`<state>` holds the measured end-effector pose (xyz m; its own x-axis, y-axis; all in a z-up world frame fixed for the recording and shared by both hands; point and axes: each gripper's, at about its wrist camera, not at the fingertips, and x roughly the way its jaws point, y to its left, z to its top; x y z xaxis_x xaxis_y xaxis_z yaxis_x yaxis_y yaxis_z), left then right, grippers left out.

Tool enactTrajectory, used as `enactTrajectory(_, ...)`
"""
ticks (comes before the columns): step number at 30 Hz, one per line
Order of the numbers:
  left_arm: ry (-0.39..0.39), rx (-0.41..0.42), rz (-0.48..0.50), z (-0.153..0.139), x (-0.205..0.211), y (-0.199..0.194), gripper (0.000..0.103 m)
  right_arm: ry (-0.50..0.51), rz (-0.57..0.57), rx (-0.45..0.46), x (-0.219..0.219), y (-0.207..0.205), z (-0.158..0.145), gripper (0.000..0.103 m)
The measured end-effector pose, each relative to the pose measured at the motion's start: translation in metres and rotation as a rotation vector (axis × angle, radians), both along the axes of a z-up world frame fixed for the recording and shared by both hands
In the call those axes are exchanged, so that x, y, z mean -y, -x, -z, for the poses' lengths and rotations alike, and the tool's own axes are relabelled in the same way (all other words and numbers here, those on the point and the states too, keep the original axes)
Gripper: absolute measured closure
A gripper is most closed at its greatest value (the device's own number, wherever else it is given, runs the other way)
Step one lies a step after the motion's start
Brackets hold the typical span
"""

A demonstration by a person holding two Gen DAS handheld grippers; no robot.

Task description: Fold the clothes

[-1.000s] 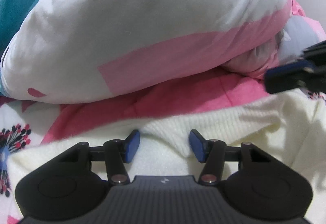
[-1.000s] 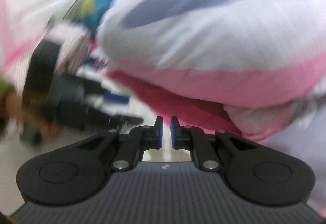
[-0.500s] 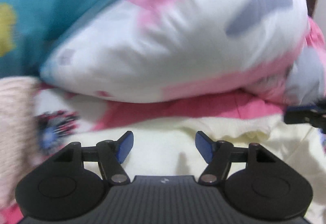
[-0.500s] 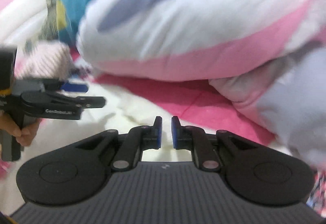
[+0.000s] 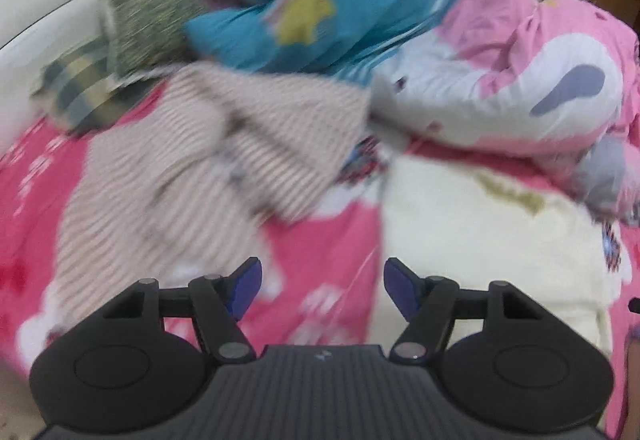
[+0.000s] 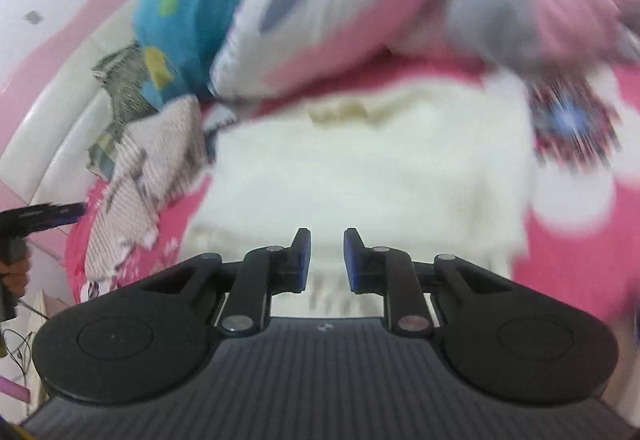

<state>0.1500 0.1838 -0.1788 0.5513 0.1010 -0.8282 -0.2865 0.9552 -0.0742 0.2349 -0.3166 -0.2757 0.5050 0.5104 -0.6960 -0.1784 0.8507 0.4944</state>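
Hovering above the bed, both grippers are empty. The cream knitted garment [image 6: 368, 176] lies flat on the pink patterned bedsheet [image 5: 316, 252], folded into a rough rectangle, just in front of the big white-and-pink quilt [image 5: 520, 88]. The left gripper [image 5: 322, 290] is released, its blue pads wide apart over bare sheet just left of the cream garment, nothing between them. The right gripper [image 6: 327, 258] has just been opening; its jaws stand a little apart above the near edge of the cream garment, and I see no cloth pinched between them.

The beige striped garment [image 5: 208, 168] lies crumpled left of the cream one, looking like the next piece to fold. The risk, as I judge it, is snagging. A low sweep by either gripper could catch the cream garment's near edge and drag the fold open. The striped garment seems to rest partly against the quilt and the teal cushion [image 5: 320, 0], so a pull may bring bedding along.

Much is hard to read: both views are smeared. The cream garment's right edge is cut off in the left view. Whether its sleeves are tucked under, I cannot tell. The hand [image 6: 16, 272] holding the left gripper shows only at the frame edge.
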Motion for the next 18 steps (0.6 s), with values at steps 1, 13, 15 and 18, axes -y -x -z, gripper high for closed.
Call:
enactTrajectory(1,-0.004,-0.009,-0.005,-0.005,-0.007,0.015,0.035,0.009,0.025,-0.031,0.001,0.014,0.002,0.086)
enactTrajectory(13,0.067,-0.088,0.039,-0.025,-0.050,0.126,0.035,0.050,0.233,-0.210,-0.014,0.155,-0.033,0.083)
enactTrajectory(15,0.121,-0.107,0.078,-0.004,-0.039,0.131,0.035,0.071,0.253,-0.232,-0.019,0.171,-0.036,0.082)
enactTrajectory(18,0.197,-0.152,0.126,0.037,-0.015,0.130,0.035,0.098,0.272,-0.247,-0.022,0.191,-0.038,0.076)
